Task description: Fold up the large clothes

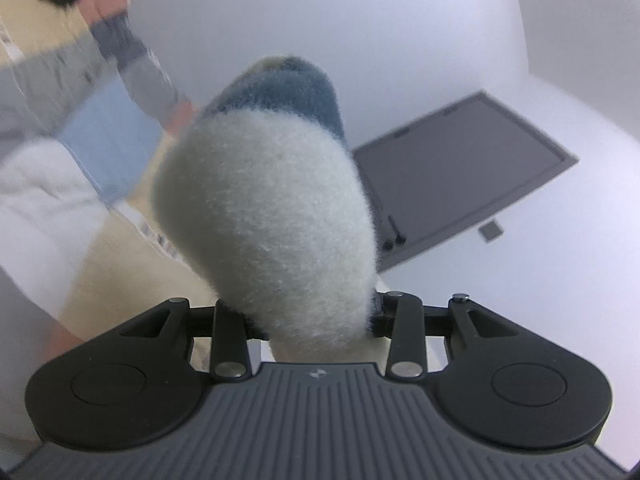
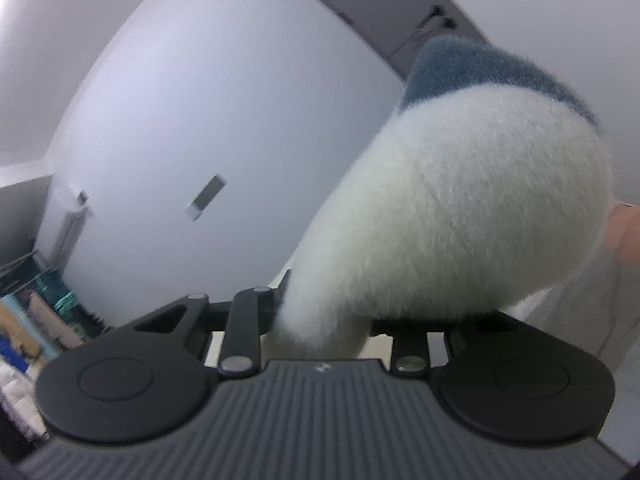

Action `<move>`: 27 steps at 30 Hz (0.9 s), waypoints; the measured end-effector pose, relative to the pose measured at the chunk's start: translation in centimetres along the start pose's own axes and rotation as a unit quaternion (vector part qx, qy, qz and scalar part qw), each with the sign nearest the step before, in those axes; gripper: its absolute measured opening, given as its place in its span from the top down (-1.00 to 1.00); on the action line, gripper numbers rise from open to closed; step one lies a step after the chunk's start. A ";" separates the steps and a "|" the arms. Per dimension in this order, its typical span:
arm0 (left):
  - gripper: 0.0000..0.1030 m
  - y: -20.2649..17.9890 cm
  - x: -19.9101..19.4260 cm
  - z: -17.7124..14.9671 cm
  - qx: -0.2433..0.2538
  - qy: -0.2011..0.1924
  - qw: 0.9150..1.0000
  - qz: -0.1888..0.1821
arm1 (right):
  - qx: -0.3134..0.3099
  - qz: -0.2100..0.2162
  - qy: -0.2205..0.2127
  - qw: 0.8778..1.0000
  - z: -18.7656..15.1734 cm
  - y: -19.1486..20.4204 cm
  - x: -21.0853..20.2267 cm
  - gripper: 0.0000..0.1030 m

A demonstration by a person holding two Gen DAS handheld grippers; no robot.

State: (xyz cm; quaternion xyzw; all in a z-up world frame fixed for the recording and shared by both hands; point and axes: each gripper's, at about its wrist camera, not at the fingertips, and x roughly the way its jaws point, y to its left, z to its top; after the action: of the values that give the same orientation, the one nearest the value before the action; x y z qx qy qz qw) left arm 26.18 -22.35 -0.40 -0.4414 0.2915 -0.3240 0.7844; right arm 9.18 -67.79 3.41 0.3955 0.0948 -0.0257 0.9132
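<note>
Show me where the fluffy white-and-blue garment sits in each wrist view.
Left wrist: the fluffy garment fills the centre, rising from the left tool, blue band on top.
Right wrist: it bulges centre-right above the right tool, blue band at upper right.
Shared landmark: the blue band.

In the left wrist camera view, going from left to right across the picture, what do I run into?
Person in a grey and cream top → light blue panel → fuzzy white and blue garment, bunched at the left gripper → dark flat tray → small dark square.
</note>
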 end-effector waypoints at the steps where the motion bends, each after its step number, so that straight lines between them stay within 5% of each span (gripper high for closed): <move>1: 0.17 0.2 1.6 -0.7 0.000 0.011 1.000 0.003 | 0.007 -0.007 -0.002 1.000 0.0 -1.2 0.3 0.33; 7: 0.17 3.7 9.4 -5.3 0.017 0.063 0.997 0.030 | 0.040 -0.050 0.006 0.998 -2.0 -9.3 2.4 0.33; 12: 0.17 9.6 12.2 -8.1 0.013 0.105 0.993 0.059 | 0.063 -0.081 0.033 0.994 -6.2 -14.5 3.4 0.33; 18: 0.17 14.1 11.2 -10.0 0.051 0.122 0.990 0.051 | 0.089 -0.076 0.036 0.992 -10.9 -17.9 2.5 0.33; 27: 0.14 16.4 9.8 -11.5 0.050 0.124 0.990 0.044 | 0.091 -0.065 0.016 0.994 -13.2 -19.2 3.3 0.26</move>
State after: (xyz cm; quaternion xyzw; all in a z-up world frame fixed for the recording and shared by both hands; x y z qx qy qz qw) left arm 27.83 -29.05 -21.54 -0.3450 0.3892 -0.3554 0.7766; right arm 8.09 -71.28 -19.84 0.4705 0.1323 -0.0872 0.8681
